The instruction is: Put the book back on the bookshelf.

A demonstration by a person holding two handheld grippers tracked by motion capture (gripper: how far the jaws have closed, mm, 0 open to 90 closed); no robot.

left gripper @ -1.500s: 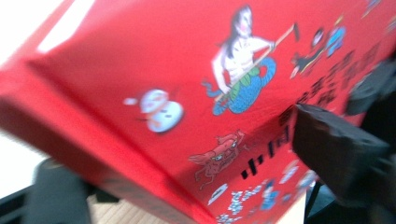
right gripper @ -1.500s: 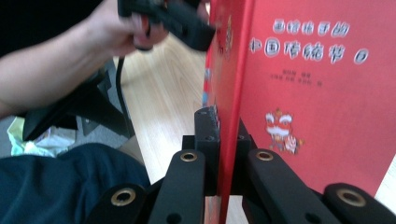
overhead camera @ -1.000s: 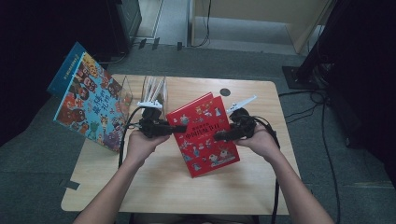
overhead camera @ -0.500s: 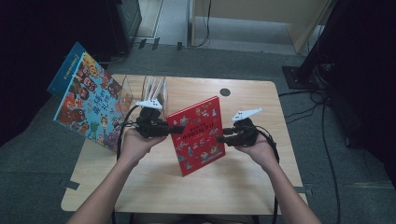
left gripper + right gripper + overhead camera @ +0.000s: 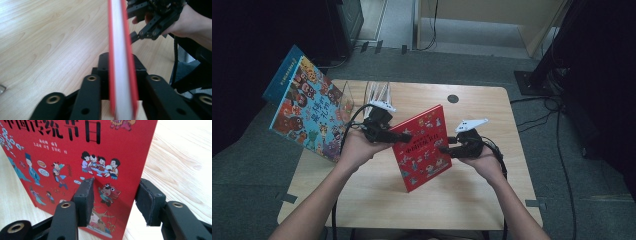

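Note:
A red picture book [image 5: 422, 150] stands tilted over the table, with its lower corner near the wood. My left gripper [image 5: 404, 136] is shut on its upper left edge. In the left gripper view the book [image 5: 122, 37] runs edge-on between the jaws of that gripper [image 5: 120, 62], which have just been opening slightly with the book still held. My right gripper [image 5: 444, 149] is at the book's right edge. In the right gripper view the cover [image 5: 62, 152] slants between the pads of this gripper [image 5: 113, 200], which stand wider than the book, so it is open.
A large colourful book [image 5: 307, 112] leans at the left edge of the wooden table [image 5: 492, 200]. A clear stand with white books [image 5: 377, 92] sits behind my left hand. A small dark hole [image 5: 453, 98] marks the far side. Cables trail toward the near edge.
The red book has tipped from lying fairly flat to a steeper, more upright tilt. My left hand has risen with its edge, and my right hand has sunk a little.

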